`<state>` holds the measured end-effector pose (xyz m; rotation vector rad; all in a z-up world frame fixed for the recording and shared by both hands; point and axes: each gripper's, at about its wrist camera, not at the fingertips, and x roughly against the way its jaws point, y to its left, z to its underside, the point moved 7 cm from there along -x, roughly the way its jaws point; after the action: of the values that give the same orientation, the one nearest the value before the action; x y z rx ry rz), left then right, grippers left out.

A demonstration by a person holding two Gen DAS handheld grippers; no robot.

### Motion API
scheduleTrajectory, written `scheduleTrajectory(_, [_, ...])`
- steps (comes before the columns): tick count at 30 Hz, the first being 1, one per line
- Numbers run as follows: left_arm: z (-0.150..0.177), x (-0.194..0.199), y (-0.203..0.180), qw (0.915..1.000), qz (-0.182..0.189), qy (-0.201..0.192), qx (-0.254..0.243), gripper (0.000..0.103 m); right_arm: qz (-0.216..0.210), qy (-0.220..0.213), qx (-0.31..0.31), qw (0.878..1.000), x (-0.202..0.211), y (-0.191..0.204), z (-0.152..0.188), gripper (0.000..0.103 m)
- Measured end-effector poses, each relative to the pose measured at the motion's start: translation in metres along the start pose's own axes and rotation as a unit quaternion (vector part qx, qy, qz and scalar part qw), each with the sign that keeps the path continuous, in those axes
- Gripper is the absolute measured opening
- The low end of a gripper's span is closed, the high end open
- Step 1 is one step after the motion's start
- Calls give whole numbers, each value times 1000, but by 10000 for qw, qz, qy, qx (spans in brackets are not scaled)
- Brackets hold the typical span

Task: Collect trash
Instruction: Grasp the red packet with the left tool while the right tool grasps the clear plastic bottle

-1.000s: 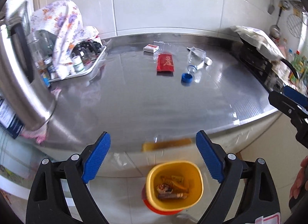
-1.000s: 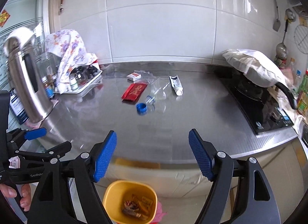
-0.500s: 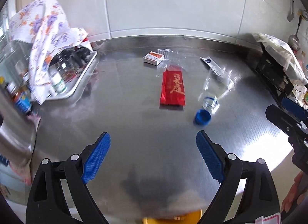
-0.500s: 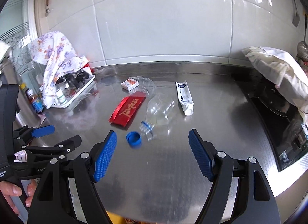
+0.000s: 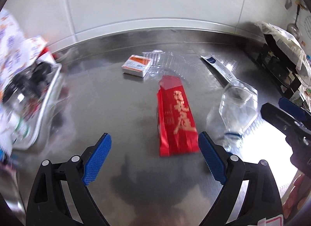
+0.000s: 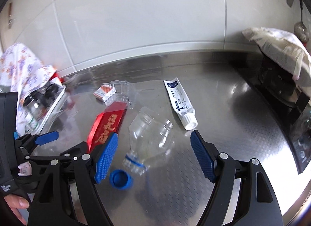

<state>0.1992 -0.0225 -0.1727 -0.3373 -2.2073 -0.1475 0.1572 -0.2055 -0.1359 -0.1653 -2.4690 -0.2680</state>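
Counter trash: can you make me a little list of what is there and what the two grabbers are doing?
surface: steel counter
left gripper: open, empty, facing red packet
right gripper: open, empty, facing clear bottle
bottle state: lying down, cap off
blue cap: loose beside bottle neck
white tube: lying flat
small box: near wall
clear plastic tray: beside small box

A steel counter [image 6: 223,132] with a shiny surface fills the room's lower part. Behind it stands a wall of big white tiles [image 6: 136,22]. At the right sits a black stove [image 6: 291,109], with a pale cloth [image 6: 278,49] over it. Strong daylight reflects on the counter's right edge.
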Motion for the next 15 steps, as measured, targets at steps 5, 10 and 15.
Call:
scheduleTrajectory(5, [-10,-25,-8,9992,258,76,-302,90,141,196,-185,9995,-26,4,-1,78])
scheduleTrajectory(10, [-11,-45,-9,9980,245,191,-543,87,246,377,-412,9981,-45,2,3,78])
scheduleTrajectory(15, [-13,-55,2,9983,228,212,-488,89,289,493,-553,9968,-58,-2,8,78])
